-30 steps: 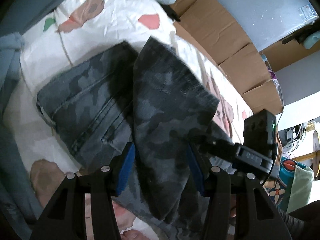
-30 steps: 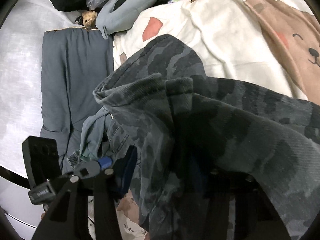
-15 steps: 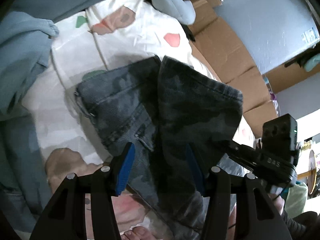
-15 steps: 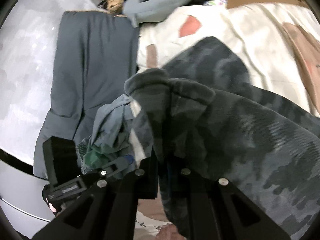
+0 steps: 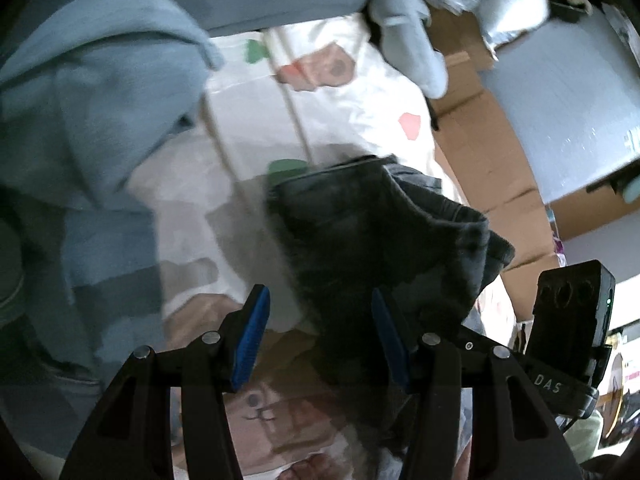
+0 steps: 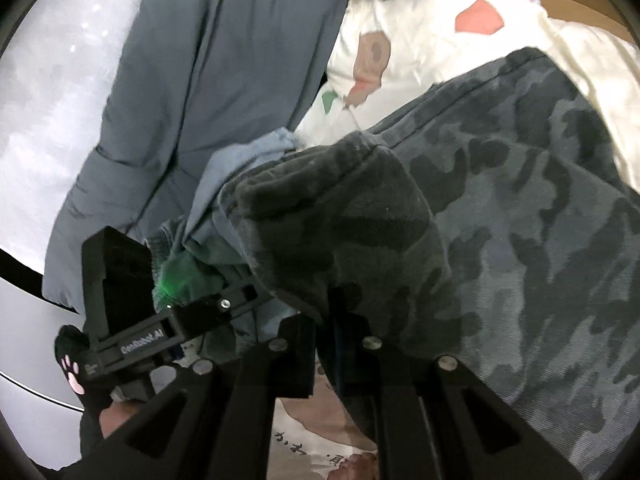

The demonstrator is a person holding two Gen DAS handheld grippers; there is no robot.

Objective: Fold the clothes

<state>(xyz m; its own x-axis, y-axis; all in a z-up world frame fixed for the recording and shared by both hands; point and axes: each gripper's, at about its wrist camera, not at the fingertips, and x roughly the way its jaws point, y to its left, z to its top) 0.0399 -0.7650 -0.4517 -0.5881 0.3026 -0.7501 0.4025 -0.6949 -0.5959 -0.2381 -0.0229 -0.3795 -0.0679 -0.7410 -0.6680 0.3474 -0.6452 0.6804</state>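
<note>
- One camo trousers, bunched up over the printed sheet.
- Right gripper clamped tight on a fold of them.
- Left gripper spread, cloth hanging between its two blue pads; pinch unclear.
- One blue garment alongside.

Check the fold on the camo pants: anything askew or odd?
Yes. The camo pants hang in a rumpled bunch from the shut right gripper, not flat on the cartoon-print sheet. The left gripper is open with cloth draped by its right pad, ungripped.
</note>
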